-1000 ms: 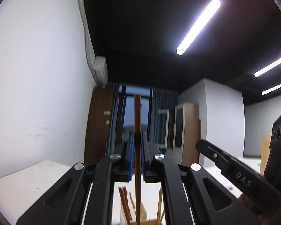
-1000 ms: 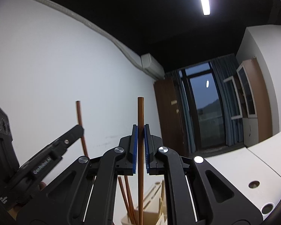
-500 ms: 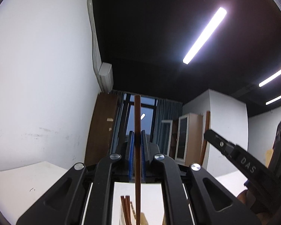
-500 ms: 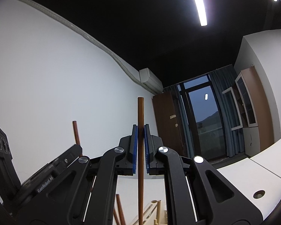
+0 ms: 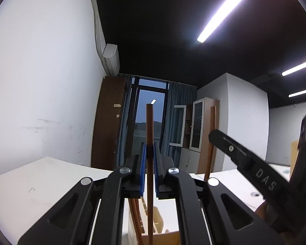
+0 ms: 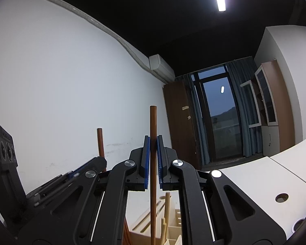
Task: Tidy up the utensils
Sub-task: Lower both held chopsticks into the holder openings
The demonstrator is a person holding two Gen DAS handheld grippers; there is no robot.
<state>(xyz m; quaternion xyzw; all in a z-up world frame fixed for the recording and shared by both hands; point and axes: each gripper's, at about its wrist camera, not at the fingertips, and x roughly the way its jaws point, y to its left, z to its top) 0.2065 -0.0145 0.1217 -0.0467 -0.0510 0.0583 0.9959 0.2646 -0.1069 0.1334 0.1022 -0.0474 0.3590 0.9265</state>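
My left gripper (image 5: 150, 149) is shut on a brown wooden chopstick (image 5: 149, 126), held upright, its lower end reaching down toward a light wooden utensil holder (image 5: 159, 222). Other brown chopsticks (image 5: 135, 214) stand in that holder. My right gripper (image 6: 152, 143) is shut on a second brown chopstick (image 6: 153, 122), also upright over the wooden holder (image 6: 173, 222). The right gripper shows at the right of the left wrist view (image 5: 212, 136) with its chopstick (image 5: 211, 134). The left gripper shows at the left of the right wrist view (image 6: 102, 161) with its chopstick (image 6: 100, 140).
White tables (image 5: 40, 179) lie below and beyond the holder; one has round cable holes (image 6: 282, 198). A white wall (image 6: 61, 91) is to the left. A dark wardrobe (image 5: 108, 122), a window with curtains (image 6: 220, 118) and a cabinet (image 5: 202, 126) stand far behind.
Both grippers tilted up about half a second ago, then back down a little. Each still holds its chopstick upright over the holder.
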